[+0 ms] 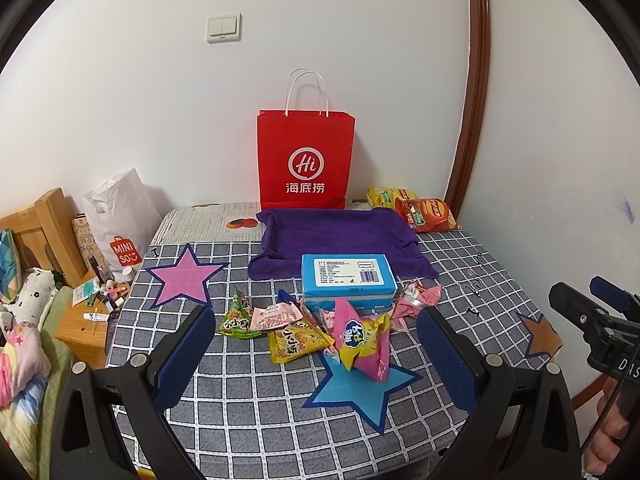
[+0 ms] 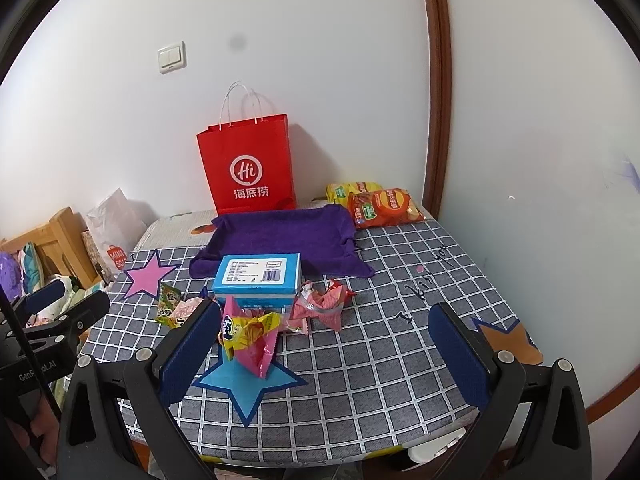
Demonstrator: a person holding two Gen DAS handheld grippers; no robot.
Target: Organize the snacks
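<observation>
Crinkled foil and plastic snack packets lie in a loose heap at the middle of the table: a pink-and-yellow packet (image 1: 362, 338) stands tented on the blue star (image 1: 360, 388), a yellow packet (image 1: 298, 342) and a green packet (image 1: 236, 318) lie to its left, and a crumpled pink wrapper (image 1: 416, 300) lies to the right. Just behind them sits a blue box (image 1: 348, 276), its far edge resting on the purple towel (image 1: 332, 232), which is draped over what looks like a shallow tray, probably the place meant to receive the snacks. Farther back a red paper bag (image 1: 306, 160) stands against the wall, and two chip bags (image 1: 424, 212) lie at the far right corner, well apart from the heap.

Both tongs hover near the front edge, over the checked tablecloth (image 2: 380, 360). The left gripper (image 1: 316, 360) is spread wide with nothing between its pads, lined up on the heap, seemingly ready for a first pick. The right gripper (image 2: 324, 354) is likewise released and empty, aimed a little right of the packets.
</observation>
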